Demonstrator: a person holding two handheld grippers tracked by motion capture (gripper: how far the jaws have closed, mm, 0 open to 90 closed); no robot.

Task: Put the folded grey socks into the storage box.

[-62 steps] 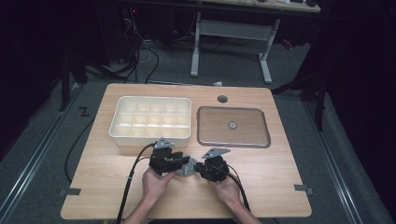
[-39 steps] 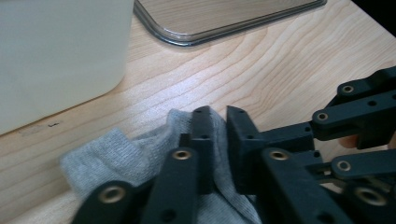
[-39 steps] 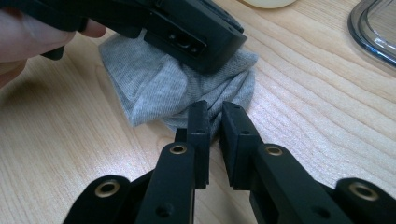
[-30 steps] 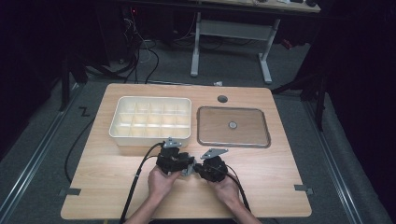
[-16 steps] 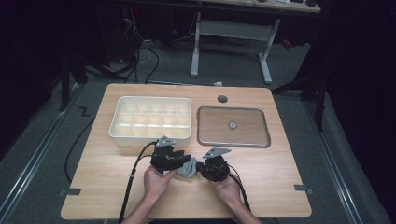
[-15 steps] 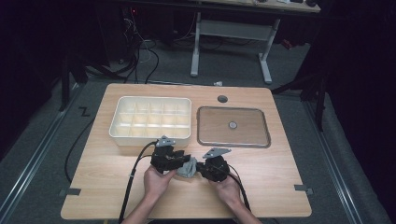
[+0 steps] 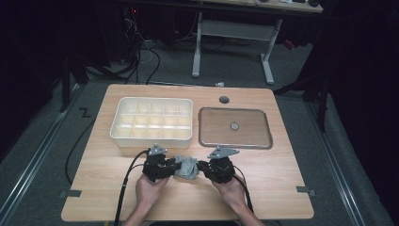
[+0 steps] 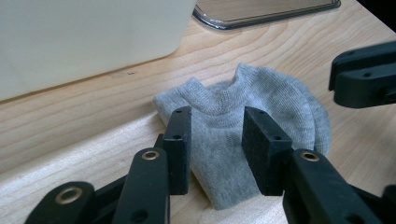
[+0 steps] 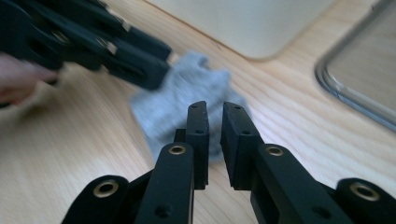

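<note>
A folded grey sock (image 7: 187, 167) lies flat on the wooden table (image 7: 282, 179) near its front edge, between my two grippers. My left gripper (image 7: 173, 165) points at it from the left. Its jaws (image 8: 217, 135) stand apart just over the near part of the sock (image 8: 261, 102) and have just been closing a little, and the pads do not press on the cloth. My right gripper (image 7: 201, 165) faces it from the right. Those jaws (image 9: 215, 123) leave a narrow gap that holds nothing, short of the sock (image 9: 177, 102).
A cream compartment bin (image 7: 153, 136) stands just behind the sock at the left. A shallow brown tray with a clear rim (image 7: 269, 127) lies to its right. A cable hole (image 7: 224, 100) sits near the far edge. The other gripper (image 8: 364, 79) shows at the right of the left gripper view.
My left gripper has slid a little to the left along the table. The right gripper has lifted slightly. The sock stays where it lay.
</note>
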